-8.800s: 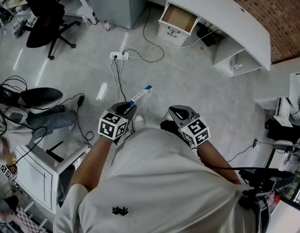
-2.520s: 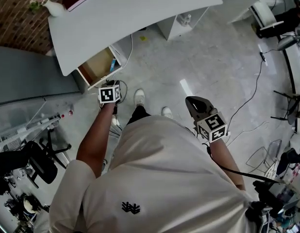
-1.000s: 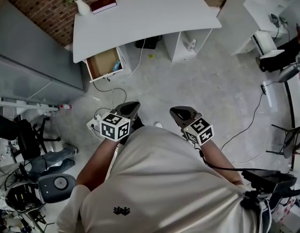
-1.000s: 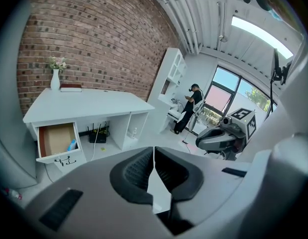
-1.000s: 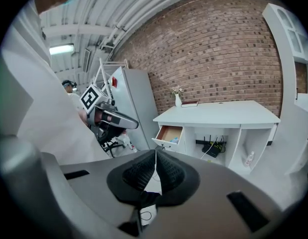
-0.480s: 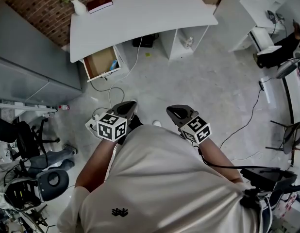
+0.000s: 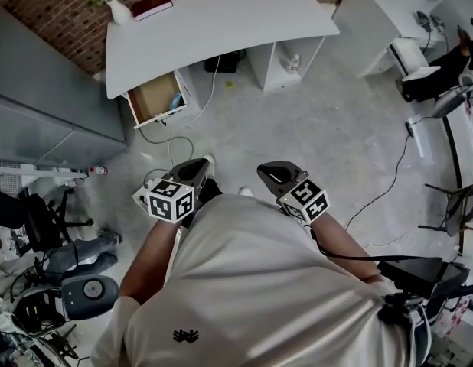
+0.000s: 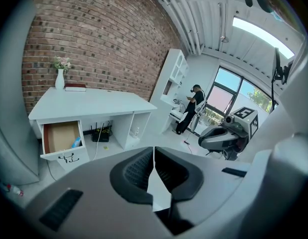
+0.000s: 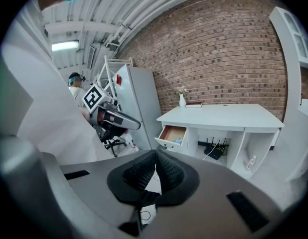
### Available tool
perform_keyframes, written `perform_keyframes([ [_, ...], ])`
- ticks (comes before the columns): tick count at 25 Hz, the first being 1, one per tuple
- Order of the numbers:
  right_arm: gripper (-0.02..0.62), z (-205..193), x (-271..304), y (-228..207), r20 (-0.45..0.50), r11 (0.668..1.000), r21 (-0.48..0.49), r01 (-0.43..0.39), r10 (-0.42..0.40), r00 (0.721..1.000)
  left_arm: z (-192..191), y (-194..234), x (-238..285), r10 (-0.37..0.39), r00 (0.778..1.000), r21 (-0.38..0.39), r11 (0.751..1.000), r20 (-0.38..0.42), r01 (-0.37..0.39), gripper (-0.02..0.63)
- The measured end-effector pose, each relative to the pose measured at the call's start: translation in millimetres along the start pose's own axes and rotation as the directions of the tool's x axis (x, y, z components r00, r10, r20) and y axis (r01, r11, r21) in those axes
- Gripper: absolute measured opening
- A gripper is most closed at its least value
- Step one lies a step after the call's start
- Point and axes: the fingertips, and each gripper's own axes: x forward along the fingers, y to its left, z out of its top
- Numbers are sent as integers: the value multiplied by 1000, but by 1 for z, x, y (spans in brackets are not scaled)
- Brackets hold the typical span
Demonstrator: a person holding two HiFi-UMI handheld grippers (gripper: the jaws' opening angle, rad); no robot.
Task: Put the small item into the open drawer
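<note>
I am holding my left gripper (image 7: 197, 167) and right gripper (image 7: 271, 173) with fingers closed and empty, while the small item (image 7: 175, 101) is lying far ahead of them inside the open drawer (image 7: 148, 98), so the task seems finished.

No words, numbers or brand names can be read anywhere. The only marks are black-and-white square code patterns, one set on the cube (image 7: 164, 201) of the left tongs (image 7: 194, 167) and one on the cube (image 7: 307, 200) of the right tongs (image 7: 273, 173); they carry no letters. A small dark emblem (image 7: 189, 335) sits on the back of the person's white shirt (image 7: 244, 281), a shape without lettering. The cover of the red book (image 7: 151, 6) on the table (image 7: 221, 14) is too small to read.
</note>
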Motion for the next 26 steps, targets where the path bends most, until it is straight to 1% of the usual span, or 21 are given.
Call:
perform_keyframes([
  [5,29,4,3,-6,-6,1000,-1,2,-2,1000,3,4,4,-4,1000,-9,1000,-6,4,31],
  [9,29,0,7,0,-11,1000,3,5,-5,1000,-4,8,2,-7,1000,-10,1000,-12,6,31],
  [17,29,1,7,0,-12,1000,10,-8,8,1000,-4,9,2,5,1000,-15,1000,-26,-5,31],
  [22,29,-13,8,1,-18,1000,20,-11,12,1000,-13,9,7,8,999,-16,1000,-36,-9,31],
  [26,29,-18,8,-5,-24,1000,26,-8,9,1000,-11,8,14,6,999,-10,1000,-43,-6,31],
])
